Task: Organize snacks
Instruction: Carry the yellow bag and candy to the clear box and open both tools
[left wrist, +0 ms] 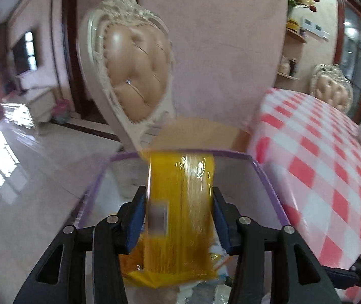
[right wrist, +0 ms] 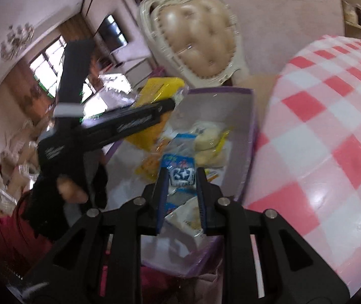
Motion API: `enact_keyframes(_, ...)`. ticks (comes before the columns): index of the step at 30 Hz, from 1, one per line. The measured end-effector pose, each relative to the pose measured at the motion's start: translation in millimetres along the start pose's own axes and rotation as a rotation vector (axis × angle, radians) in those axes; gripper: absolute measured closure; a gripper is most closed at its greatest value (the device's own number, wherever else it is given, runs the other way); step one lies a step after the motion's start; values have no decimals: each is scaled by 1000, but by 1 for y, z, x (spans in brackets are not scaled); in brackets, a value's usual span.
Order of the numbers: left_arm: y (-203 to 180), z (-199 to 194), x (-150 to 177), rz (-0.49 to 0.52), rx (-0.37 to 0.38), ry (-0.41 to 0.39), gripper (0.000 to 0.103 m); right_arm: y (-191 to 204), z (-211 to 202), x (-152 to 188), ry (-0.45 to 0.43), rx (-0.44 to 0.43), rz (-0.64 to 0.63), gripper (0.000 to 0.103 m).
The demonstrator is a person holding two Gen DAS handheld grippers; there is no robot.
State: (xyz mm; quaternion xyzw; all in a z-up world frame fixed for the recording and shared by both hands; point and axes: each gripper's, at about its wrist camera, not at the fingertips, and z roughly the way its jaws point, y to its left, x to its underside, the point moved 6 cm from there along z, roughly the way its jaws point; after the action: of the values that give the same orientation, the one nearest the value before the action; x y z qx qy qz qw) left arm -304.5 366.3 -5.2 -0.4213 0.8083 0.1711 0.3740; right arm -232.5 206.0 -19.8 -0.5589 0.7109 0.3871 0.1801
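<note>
Yellow snack pack (left wrist: pixel 180 212): between the left hand-held gripper (left wrist: pixel 179 217) pads, over the clear purple-rimmed bin (left wrist: pixel 269 177) beside the checked tabletop (left wrist: pixel 319 164). Blue-white packet (right wrist: pixel 181 174): between the right hand-held gripper (right wrist: pixel 181 190) pads, above the same bin. Step: depositing. Next: widen both and let the packs drop in.

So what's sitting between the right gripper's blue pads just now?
A blue-and-white snack packet, over the clear purple-rimmed bin. The right wrist view shows it between the right gripper's pads.

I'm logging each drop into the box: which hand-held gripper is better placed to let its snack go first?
Probably right: its hand-held gripper has the blue packet low above the purple-rimmed box.
</note>
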Motion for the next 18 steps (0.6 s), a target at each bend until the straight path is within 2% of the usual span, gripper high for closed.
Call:
enact_keyframes(2, -8, -6, -4, 18, 9, -26, 47, -2, -6, -1, -19, 9, -7, 51)
enact_keyframes(3, -15, -10, -6, 31, 14, -40, 45, -5, -11, -3, -35, 14, -2, 50)
enact_keyframes(5, -30, -15, -9, 50, 36, -61, 33, -15, -23, -5, -63, 21, 22, 50)
enact_keyframes(7, -43, -17, -9, 70, 54, -68, 27, -28, -34, -6, -93, 35, 58, 47)
enact_keyframes(9, -62, -18, -6, 105, 85, -62, 26, -42, -46, -6, -115, 54, 95, 40)
enact_keyframes(14, -111, -15, 6, 201, 133, -21, 25, -75, -69, 0, -135, 104, 174, 37)
enact_keyframes(18, -166, -10, 14, 276, 174, 57, 23, -108, -97, 12, -163, 182, 260, 30)
